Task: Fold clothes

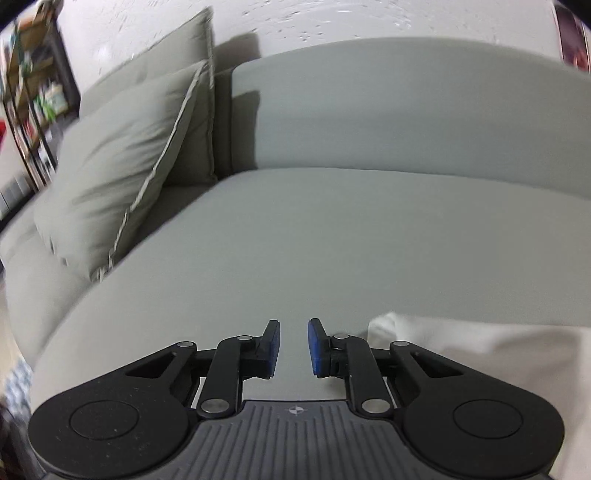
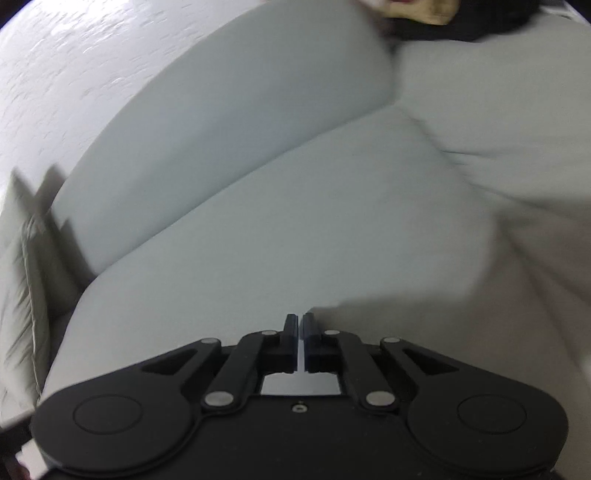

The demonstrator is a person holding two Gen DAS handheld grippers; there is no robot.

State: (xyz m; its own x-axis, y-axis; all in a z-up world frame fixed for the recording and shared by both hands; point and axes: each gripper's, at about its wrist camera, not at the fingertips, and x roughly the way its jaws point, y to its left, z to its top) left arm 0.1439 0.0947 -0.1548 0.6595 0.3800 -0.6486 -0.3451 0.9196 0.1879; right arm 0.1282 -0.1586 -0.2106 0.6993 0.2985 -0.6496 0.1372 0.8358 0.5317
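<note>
A white garment (image 1: 461, 354) lies on the grey sofa seat (image 1: 314, 236) at the lower right of the left wrist view, just right of my left gripper (image 1: 294, 345). That gripper is open with a small gap and holds nothing, hovering over bare seat. In the right wrist view the same pale garment (image 2: 498, 295) spreads blurred over the right side of the seat (image 2: 258, 240). My right gripper (image 2: 299, 338) has its jaws almost together at the garment's left edge; whether cloth is pinched between them does not show.
Two grey cushions (image 1: 122, 158) lean at the sofa's left end. The backrest (image 1: 406, 110) runs behind the seat, with a white wall above. A shelf unit (image 1: 33, 96) stands at far left. Dark items (image 2: 443, 22) lie at the sofa's far right.
</note>
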